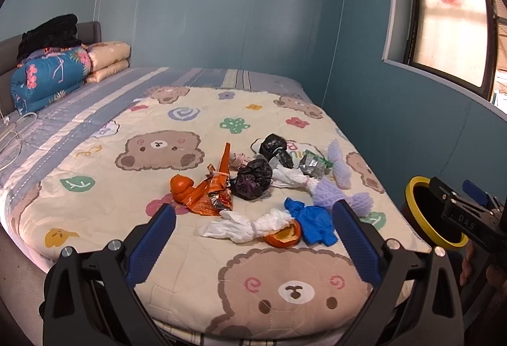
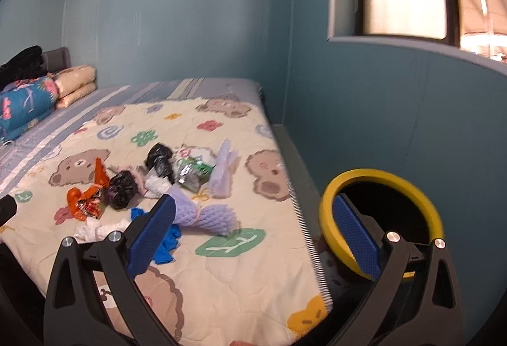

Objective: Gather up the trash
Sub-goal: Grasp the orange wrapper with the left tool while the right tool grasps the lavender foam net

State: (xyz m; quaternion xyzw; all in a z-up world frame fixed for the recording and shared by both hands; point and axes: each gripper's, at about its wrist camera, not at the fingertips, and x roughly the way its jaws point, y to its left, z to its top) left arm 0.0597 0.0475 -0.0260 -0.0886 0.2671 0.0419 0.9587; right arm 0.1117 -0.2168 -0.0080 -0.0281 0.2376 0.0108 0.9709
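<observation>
Blue ribbed pads frame both views: the left gripper (image 1: 253, 243) hangs above the near end of the bear-print quilt (image 1: 104, 206) with its jaws spread wide and nothing between them. Taking the blue glove (image 1: 312, 222) as the landmark, the trash lies as follows. Just left of the glove, touching it, sits an orange peel cup (image 1: 285, 236), and a twisted white tissue (image 1: 244, 225) stretches further left from that. Beyond the glove and to its left is a crumpled orange snack wrapper (image 1: 210, 195) with another piece of orange peel (image 1: 180, 186) at its far-left end. Straight beyond the glove is a knotted black bag (image 1: 252, 179), and a second black bag (image 1: 274, 149) lies farther back still. Just right of the glove, a lilac foam fruit net (image 1: 343, 198) lies on the quilt; a second foam net (image 1: 339, 165) lies farther back on the right, next to a green-and-silver wrapper (image 1: 313, 165).

Well to the right of the glove, off the bed's edge, stands a black bin with a yellow rim (image 2: 329, 203). The right gripper (image 2: 256, 238) is also wide open and empty, 1 pad over the glove's side of the quilt and the other in front of the bin's mouth. Far behind the glove, folded blankets (image 1: 47, 76) are stacked at the headboard.
</observation>
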